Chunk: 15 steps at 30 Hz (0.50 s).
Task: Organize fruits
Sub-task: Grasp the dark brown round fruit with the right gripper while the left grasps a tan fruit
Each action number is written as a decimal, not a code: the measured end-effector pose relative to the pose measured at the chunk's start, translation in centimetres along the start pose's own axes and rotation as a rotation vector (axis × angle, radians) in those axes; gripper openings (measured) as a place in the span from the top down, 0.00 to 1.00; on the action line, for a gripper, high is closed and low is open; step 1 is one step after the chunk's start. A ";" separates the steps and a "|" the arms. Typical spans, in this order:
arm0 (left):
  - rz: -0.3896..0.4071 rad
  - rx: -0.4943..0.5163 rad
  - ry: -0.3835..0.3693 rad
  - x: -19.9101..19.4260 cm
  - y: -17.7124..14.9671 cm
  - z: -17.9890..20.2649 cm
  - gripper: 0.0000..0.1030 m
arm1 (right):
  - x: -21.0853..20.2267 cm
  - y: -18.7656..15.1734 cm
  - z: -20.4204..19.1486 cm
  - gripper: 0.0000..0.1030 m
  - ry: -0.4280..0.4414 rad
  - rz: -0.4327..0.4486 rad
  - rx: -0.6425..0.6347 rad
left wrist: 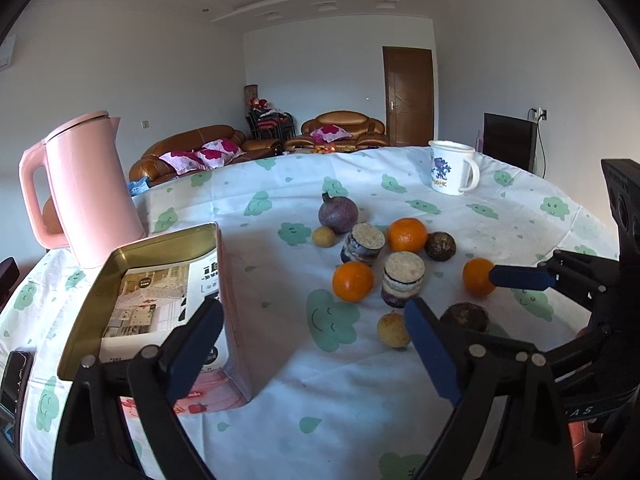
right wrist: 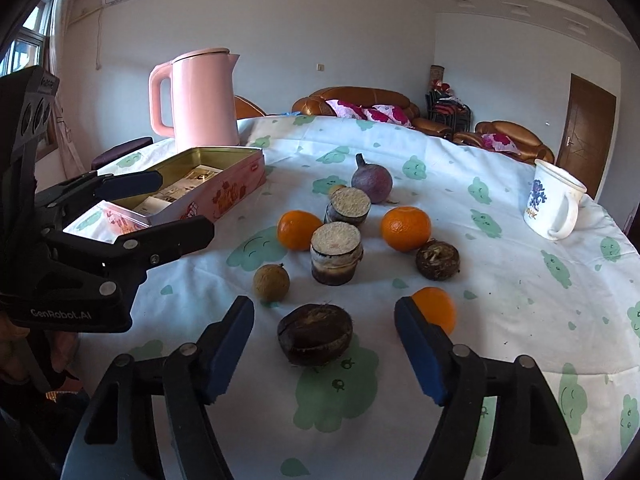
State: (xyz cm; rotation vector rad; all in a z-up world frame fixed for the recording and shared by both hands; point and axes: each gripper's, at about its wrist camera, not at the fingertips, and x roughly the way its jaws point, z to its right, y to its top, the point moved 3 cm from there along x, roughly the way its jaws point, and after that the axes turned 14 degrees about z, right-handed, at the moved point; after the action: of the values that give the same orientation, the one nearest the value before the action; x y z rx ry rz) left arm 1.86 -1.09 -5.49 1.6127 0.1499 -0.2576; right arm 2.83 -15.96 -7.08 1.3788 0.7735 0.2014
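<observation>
A: Pink metal is seen on the open tin box, and it can be used as the landmark. What is placed around it?

B: A pink kettle is stood just behind the tin. A white mug with a blue picture is set far from the tin, across the table with its cloud cloth.

A: What is kept inside the tin?

B: Only printed paper cards are seen in it. No fruit is seen in it.

A: Where are the fruits found?

B: They are spread on the cloth away from the tin's long side. A purple fruit is laid farthest back. Two cut sugarcane pieces are stood upright in the middle. Three oranges are placed around them. Two small tan fruits and two dark brown water chestnuts are laid there too.

A: How are the claws held?

B: The left gripper is held wide open beside the tin, with one finger in front of the tin's wall. Nothing is gripped by it. The right gripper is opened wide too, and a brown chestnut is seen lying between its fingers, but it is not squeezed. An orange is touched or nearly touched by its right finger; which one cannot be told.
</observation>
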 end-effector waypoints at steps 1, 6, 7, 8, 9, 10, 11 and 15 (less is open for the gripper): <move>0.000 0.001 -0.004 0.1 0.0 0.2 0.09 | 0.2 -0.2 0.0 0.28 0.009 -0.008 0.004; -0.004 0.014 -0.018 0.5 -0.2 0.9 0.11 | 1.1 -1.0 -0.5 0.35 0.033 -0.059 0.005; -0.010 0.016 -0.022 0.7 -0.2 1.1 0.13 | 1.4 -1.2 -0.5 0.40 0.042 -0.076 0.005; -0.016 0.013 -0.030 0.8 -0.3 1.2 0.15 | 1.5 -1.3 -0.6 0.46 0.046 -0.086 0.003; -0.022 0.011 -0.036 1.0 -0.4 1.3 0.16 | 1.6 -1.4 -0.6 0.48 0.046 -0.088 0.003; -0.026 0.010 -0.039 1.0 -0.4 1.4 0.17 | 1.6 -1.4 -0.5 0.53 0.046 -0.093 0.008; -0.029 0.011 -0.043 1.0 -0.4 1.4 0.19 | 1.7 -1.4 -0.3 0.56 0.046 -0.094 0.015; -0.055 0.003 -0.074 1.4 -0.4 1.7 0.30 | 1.4 -1.4 -0.3 0.57 0.052 -0.075 0.024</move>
State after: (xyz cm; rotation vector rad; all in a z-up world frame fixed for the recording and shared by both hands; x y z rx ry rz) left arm 2.99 -2.87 -6.36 1.6012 0.1372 -0.3592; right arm 3.28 -15.25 -8.86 1.3697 0.8721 0.1706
